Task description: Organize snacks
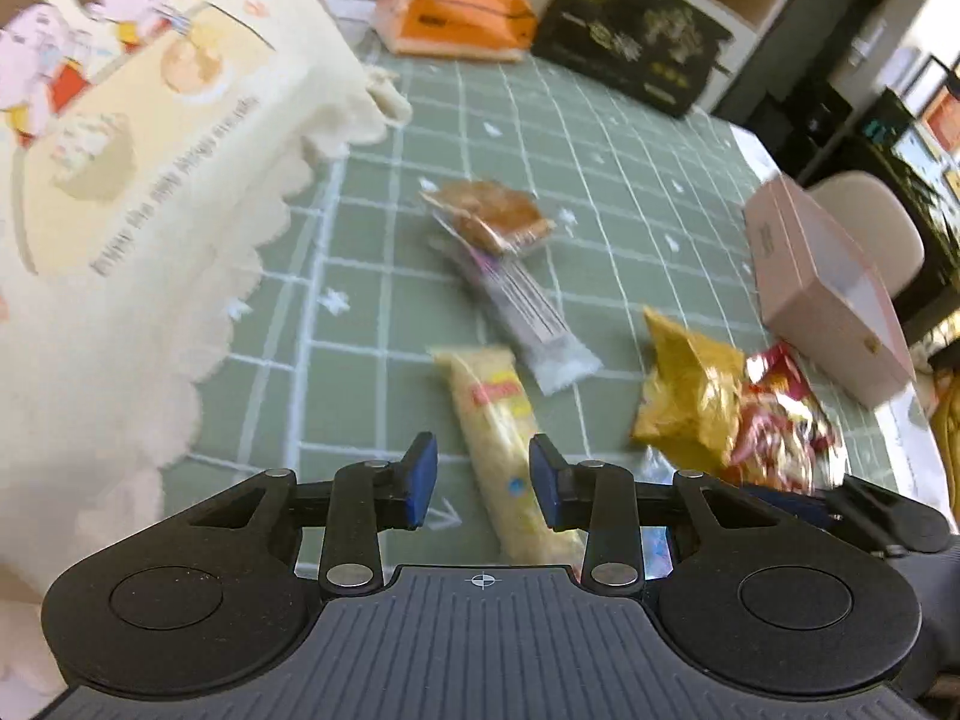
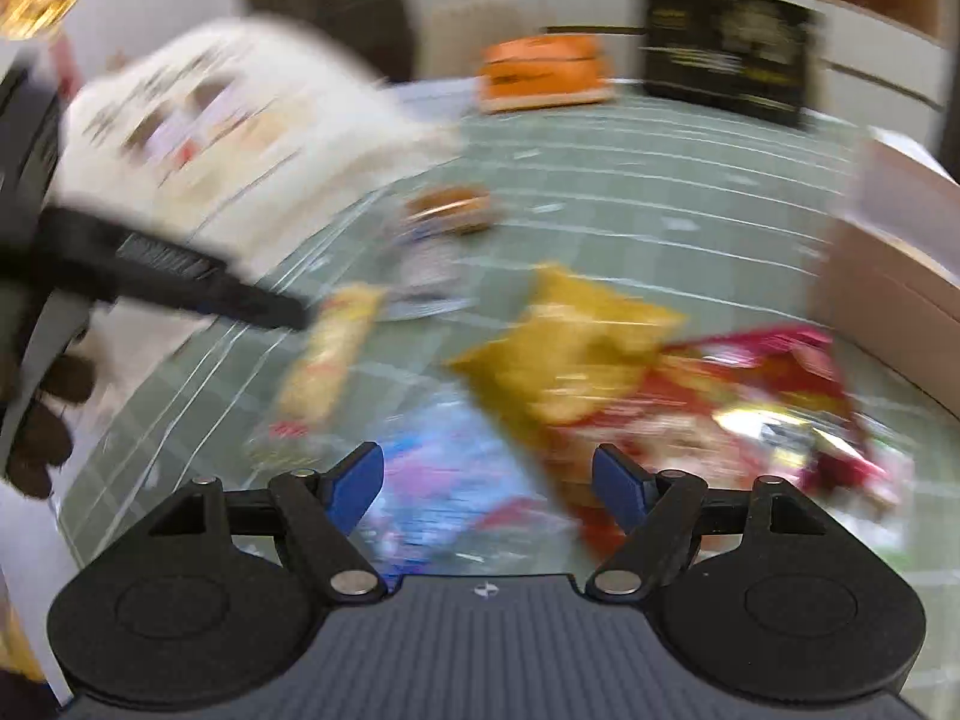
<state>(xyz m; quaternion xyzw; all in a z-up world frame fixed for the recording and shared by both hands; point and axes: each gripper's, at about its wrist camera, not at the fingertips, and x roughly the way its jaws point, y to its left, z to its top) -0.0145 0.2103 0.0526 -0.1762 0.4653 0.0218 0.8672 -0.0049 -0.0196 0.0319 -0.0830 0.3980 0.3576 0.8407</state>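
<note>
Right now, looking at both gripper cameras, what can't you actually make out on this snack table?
- Left wrist view: print on the yellow snack bar is blurred.
- Left wrist view: whether the left gripper touches that bar; no contact shows.
- Right wrist view: the blue packet is smeared by motion and partly behind the right gripper.
- Both views: the cream bag is cut off by the frame edge; its inside is hidden.

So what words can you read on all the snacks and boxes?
None can be read for sure.
Cream bag: a line of grey print, too blurred.
Yellow snack bar: red label, too blurred.
Black box: gold print, too small.
Orange box: dark mark, too small.
Pink box: tiny print, unreadable.
</note>
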